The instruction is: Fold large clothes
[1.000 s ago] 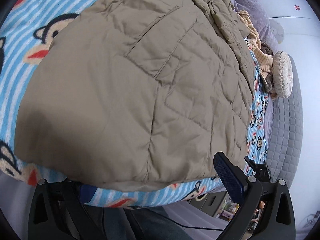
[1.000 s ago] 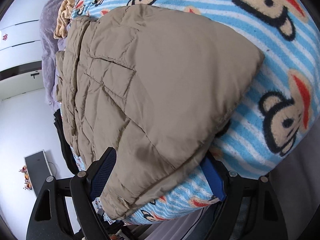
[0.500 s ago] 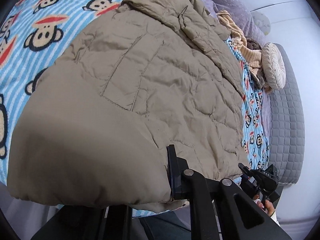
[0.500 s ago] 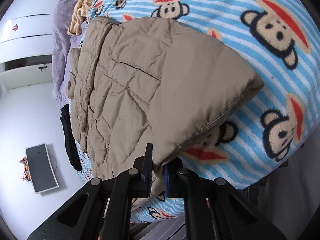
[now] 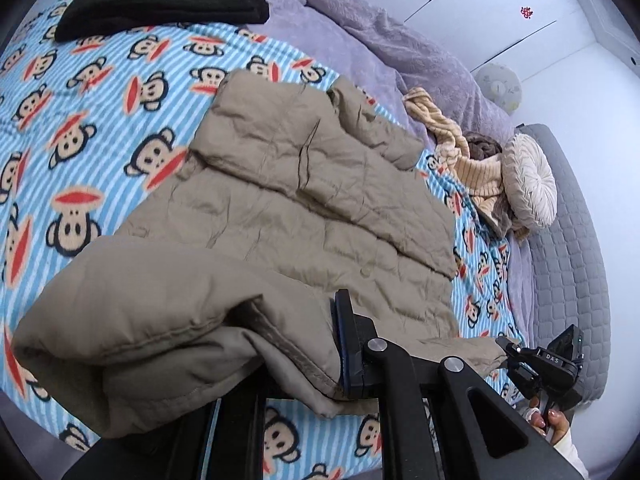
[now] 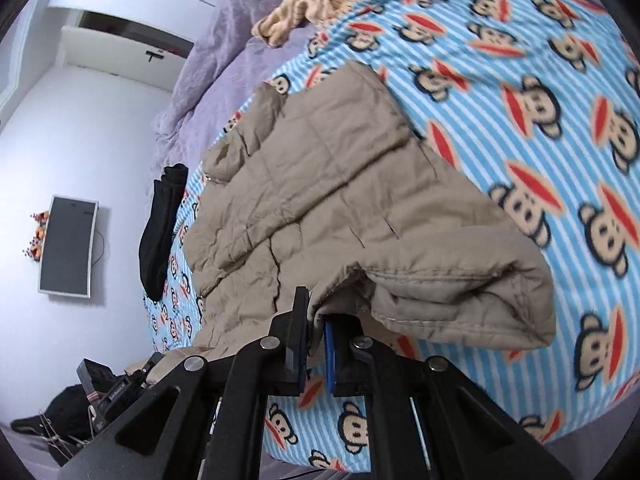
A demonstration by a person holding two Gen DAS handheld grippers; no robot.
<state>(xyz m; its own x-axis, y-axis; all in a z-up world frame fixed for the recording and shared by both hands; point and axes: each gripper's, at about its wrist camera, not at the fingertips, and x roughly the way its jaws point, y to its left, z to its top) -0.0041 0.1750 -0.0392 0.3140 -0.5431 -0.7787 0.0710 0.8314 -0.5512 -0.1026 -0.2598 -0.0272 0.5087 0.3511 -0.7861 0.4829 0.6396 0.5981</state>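
- The jacket lies on the monkey blanket, its near hem lifted off the bed.
- Left gripper – clamped on one hem corner; only one finger shows, the other is hidden under the fabric.
- Right gripper – jaws nearly closed, pinching the other hem corner.
- Black garment lies at the blanket's far edge, well apart.
- Round cushion sits beside a striped cloth.

Bright, even, soft daylight; faint shadows; no glare. Strong fisheye bending, black corners. Slight blur close to lens.
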